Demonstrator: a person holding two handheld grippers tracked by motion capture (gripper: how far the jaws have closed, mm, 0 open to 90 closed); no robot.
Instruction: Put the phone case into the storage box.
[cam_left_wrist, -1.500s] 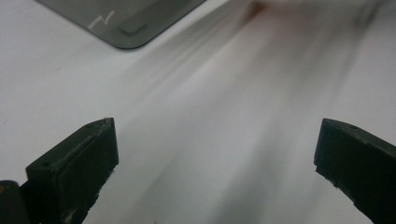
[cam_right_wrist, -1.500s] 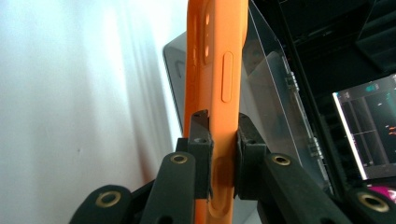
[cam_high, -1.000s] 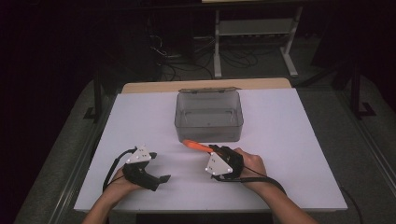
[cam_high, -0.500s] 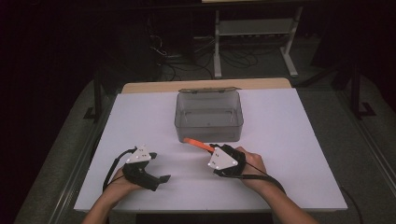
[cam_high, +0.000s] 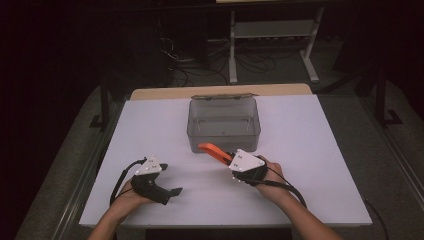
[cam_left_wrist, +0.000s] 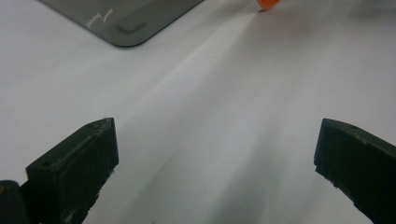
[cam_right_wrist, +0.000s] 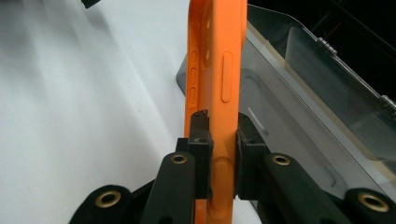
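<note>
Left gripper (cam_high: 172, 191) sits lower left of the high view on the white table (cam_high: 320, 165), jaws spread wide w/ nothing btwn them. Just right of center, the right gripper (cam_high: 223, 156) is clamped on an orange phone case (cam_high: 214, 151), poking up-left toward the grey plastic box (cam_high: 223, 123) at center.

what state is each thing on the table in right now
orange silicone phone case: clamped edge-on, held off the table
clear grey plastic box: open, lid folded back, looks empty
right gripper: jaws shut on the case
left gripper: jaws open, nothing between them, low over the white table
</note>
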